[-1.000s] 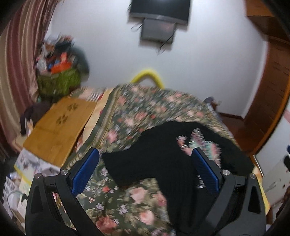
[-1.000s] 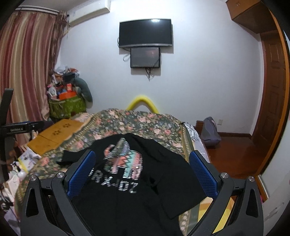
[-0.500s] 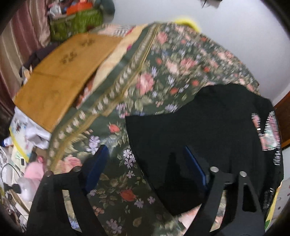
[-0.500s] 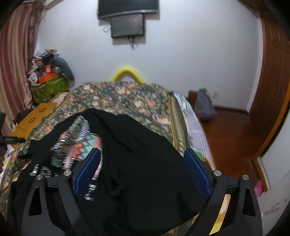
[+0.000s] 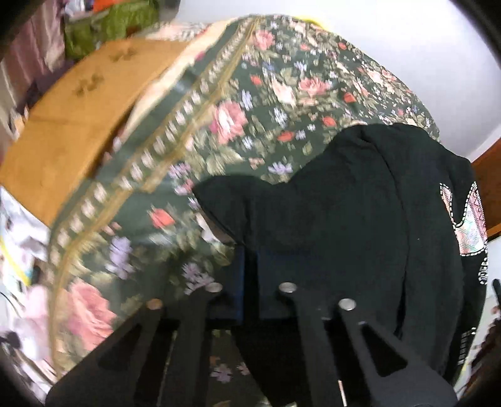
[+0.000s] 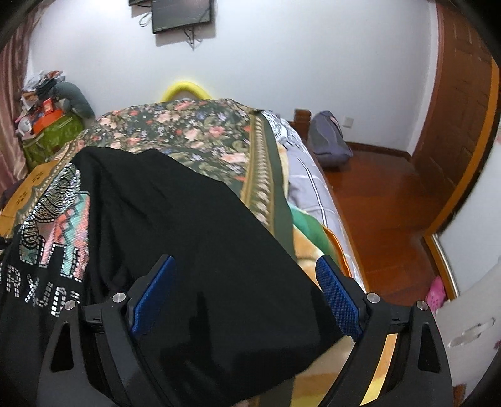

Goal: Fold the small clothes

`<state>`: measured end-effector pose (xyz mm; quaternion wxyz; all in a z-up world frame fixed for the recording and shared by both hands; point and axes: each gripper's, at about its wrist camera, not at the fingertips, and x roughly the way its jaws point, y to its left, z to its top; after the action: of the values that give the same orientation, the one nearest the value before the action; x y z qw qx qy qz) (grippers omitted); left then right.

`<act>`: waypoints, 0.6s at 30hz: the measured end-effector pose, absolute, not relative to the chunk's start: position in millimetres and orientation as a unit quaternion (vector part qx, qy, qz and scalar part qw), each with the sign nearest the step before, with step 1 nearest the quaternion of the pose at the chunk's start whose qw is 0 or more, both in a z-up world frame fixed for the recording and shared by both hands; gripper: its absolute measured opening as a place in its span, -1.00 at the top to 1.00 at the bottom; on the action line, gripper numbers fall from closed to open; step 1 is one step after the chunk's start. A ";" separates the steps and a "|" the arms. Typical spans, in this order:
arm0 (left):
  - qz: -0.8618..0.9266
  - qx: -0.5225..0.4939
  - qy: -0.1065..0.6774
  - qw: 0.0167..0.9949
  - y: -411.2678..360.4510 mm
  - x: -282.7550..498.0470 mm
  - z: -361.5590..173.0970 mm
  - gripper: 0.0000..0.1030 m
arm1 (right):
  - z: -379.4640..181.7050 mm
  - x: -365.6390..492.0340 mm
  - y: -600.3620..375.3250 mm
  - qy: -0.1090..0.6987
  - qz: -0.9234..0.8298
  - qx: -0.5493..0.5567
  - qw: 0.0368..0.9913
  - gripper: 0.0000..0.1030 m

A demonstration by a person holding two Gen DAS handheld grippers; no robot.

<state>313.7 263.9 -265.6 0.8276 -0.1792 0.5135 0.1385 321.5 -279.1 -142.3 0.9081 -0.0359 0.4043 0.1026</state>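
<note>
A black T-shirt (image 5: 344,219) with a patterned elephant print (image 5: 466,219) lies spread on a floral bedspread (image 5: 250,94). My left gripper (image 5: 249,266) is shut on the shirt's left sleeve edge, its blue pads pressed together on the cloth. The shirt also shows in the right wrist view (image 6: 194,238), print (image 6: 53,231) at the left. My right gripper (image 6: 247,294) is open, low over the shirt's right side, with one blue pad (image 6: 336,299) past the shirt's right edge.
A brown board (image 5: 72,115) lies left of the bed, with a green basket of clutter (image 6: 50,131) behind it. A grey backpack (image 6: 328,141) sits on the wooden floor (image 6: 385,203) to the right, near a wooden door (image 6: 460,103). A TV (image 6: 181,14) hangs on the far wall.
My left gripper dropped to the left sleeve and shut on it. My right gripper swung right and lowered over the shirt's right side, staying open.
</note>
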 end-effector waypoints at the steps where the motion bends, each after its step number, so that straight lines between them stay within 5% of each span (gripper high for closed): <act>1: 0.154 -0.162 0.507 0.833 266.4 312.2 -259.0 0.90 | -141.7 319.5 -283.5 0.407 0.101 -0.034 0.907 -0.73; 11: 0.304 -0.026 0.474 0.826 333.7 331.1 -207.8 0.91 | -139.2 327.5 -287.3 0.410 0.107 -0.032 0.905 -0.73; 18: 0.250 -0.061 0.457 0.851 336.7 329.6 -191.5 0.91 | -150.5 337.5 -272.5 0.423 0.136 -0.015 0.896 -0.64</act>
<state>329.6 336.7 -191.5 0.8511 -0.0613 0.4574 0.2503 337.5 -272.5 -150.5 0.8958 -0.0149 0.4229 0.1359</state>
